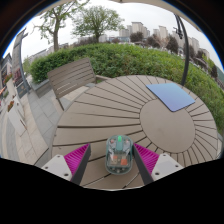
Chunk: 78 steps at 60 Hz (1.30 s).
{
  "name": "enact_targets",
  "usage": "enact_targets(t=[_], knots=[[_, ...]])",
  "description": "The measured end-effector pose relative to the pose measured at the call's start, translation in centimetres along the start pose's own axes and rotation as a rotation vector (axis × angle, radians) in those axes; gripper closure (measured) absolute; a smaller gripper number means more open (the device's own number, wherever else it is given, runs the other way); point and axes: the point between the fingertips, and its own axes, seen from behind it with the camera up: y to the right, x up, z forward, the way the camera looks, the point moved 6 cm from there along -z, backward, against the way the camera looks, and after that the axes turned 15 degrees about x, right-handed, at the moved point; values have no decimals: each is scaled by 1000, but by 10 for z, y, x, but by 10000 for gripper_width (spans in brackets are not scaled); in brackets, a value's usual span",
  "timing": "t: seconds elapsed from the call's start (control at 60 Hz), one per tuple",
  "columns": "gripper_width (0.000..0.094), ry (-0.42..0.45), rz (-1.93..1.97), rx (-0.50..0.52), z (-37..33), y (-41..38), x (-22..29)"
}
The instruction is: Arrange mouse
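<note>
- Spreading wide under everything, the round slatted worktop (110,115) carries a blue mouse mat (172,96) at about two o'clock, well beyond the fingers.
- Carrying looks like the step in hand; next, I judge, the mouse (119,153) must travel to that mat.
- Tongs (113,160): partly closed, both pink pads seemingly pressing the translucent mouse between them.

Open desk ahead, one flat obstacle

The slatted round desk (110,115) lies bare beyond the mouse (119,153) between the hand-held gripper (112,158) fingers; a blue mat (172,96) lies far right, a bench (72,78) stands beyond-left.
</note>
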Motion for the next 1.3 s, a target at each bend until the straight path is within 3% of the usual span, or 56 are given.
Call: enact_targets(t=[0.083,0.167,0.233,0.283,0.35,0.483,0.6,0.75,0.85,1.033,1.2,1.3], knots=[[85,-2,-8,15,4,-2,3],[166,-8,-20,1,4,1,3],[269,-8,-29,-14,4,5,2],[486,-9,-51,-50,3,14,3],[518,-15,-53,-34,2,15,3],[532,-1,85,56,-11,12,22],[531,80,45,101,-39,38,92],[532,184,-62,49,-46,129,195],[532,185,-116,-43,-22,210,239],[529,100,-88,-80,46,319,237],[507,15,-102,-56,87,355,207],[407,0,-92,-49,90,360,198]])
